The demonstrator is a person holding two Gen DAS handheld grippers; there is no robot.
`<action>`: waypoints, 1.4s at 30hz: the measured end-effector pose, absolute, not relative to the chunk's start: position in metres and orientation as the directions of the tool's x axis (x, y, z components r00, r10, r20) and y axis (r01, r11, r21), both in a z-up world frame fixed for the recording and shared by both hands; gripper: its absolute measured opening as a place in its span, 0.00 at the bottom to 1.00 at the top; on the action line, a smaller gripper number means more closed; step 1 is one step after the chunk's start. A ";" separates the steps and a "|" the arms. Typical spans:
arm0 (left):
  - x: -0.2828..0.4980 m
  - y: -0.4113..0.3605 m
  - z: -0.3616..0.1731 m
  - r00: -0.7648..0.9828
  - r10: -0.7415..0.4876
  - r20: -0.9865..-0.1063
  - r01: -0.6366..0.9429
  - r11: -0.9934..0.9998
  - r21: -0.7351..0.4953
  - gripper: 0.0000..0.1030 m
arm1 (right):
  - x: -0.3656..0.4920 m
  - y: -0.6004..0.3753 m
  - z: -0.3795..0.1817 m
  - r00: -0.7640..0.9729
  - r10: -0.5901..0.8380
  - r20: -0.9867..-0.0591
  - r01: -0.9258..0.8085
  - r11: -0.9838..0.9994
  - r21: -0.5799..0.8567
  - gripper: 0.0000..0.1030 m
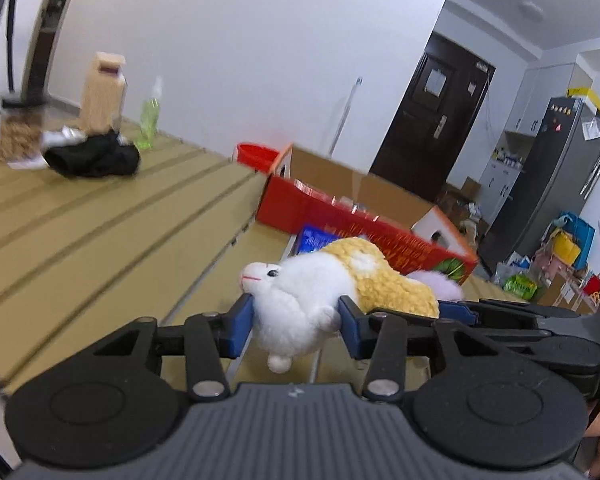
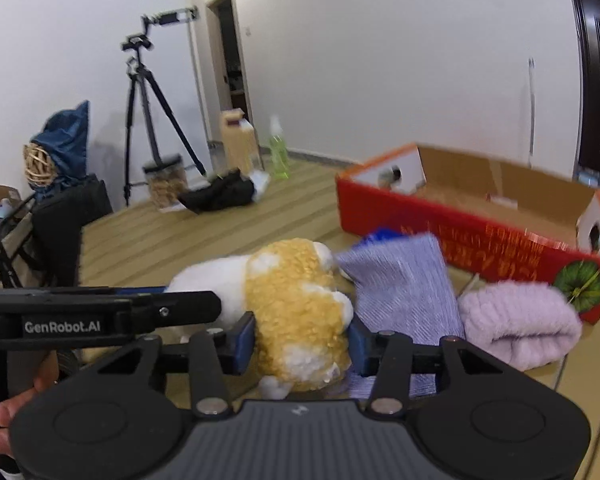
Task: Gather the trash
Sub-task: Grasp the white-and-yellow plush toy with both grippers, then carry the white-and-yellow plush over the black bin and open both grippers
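A white and yellow plush toy (image 1: 300, 300) is held by both grippers above the wooden table (image 1: 100, 232). My left gripper (image 1: 296, 320) is shut on its white head end. My right gripper (image 2: 302, 336) is shut on its yellow back end (image 2: 296, 304); the right gripper also shows at the right of the left wrist view (image 1: 520, 320). A red cardboard box (image 2: 460, 228) stands open just beyond the toy, also in the left wrist view (image 1: 340, 208). A black crumpled bag (image 1: 92, 156) with white paper lies far back on the table.
A purple striped cloth (image 2: 404, 288) and a folded lilac towel (image 2: 516, 320) lie by the box. A green bottle (image 1: 150, 120), a tan carton (image 1: 102, 92) and a jar of nuts (image 1: 18, 136) stand at the back. A tripod (image 2: 148, 120) stands behind the table.
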State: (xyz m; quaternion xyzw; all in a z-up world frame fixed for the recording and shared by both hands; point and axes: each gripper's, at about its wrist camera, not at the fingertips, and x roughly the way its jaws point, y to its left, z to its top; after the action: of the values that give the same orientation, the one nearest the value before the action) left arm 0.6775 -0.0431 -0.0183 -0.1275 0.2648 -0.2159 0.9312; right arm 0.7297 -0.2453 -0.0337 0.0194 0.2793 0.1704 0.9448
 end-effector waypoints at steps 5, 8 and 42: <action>0.600 0.009 0.015 0.814 -0.399 -0.422 0.293 0.909 -0.295 0.44 | 0.671 -0.199 0.004 0.774 0.400 -0.490 -0.406 0.908 0.101 0.44; 0.558 0.047 0.036 0.841 -0.339 -0.423 0.234 0.931 -0.280 0.44 | 0.641 -0.158 0.018 0.748 0.465 -0.473 -0.476 0.873 0.106 0.44; 0.531 0.152 -0.235 0.251 -0.133 -0.959 -0.176 0.968 -0.180 0.60 | 0.616 0.000 -0.246 0.121 0.448 -0.886 -0.367 0.850 0.379 0.48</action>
State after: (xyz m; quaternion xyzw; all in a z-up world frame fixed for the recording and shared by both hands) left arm 0.5311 0.1521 -0.2351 -0.1264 0.6117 0.0140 0.7808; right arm 0.6162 0.0001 -0.2461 0.0333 0.6043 0.2723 0.7480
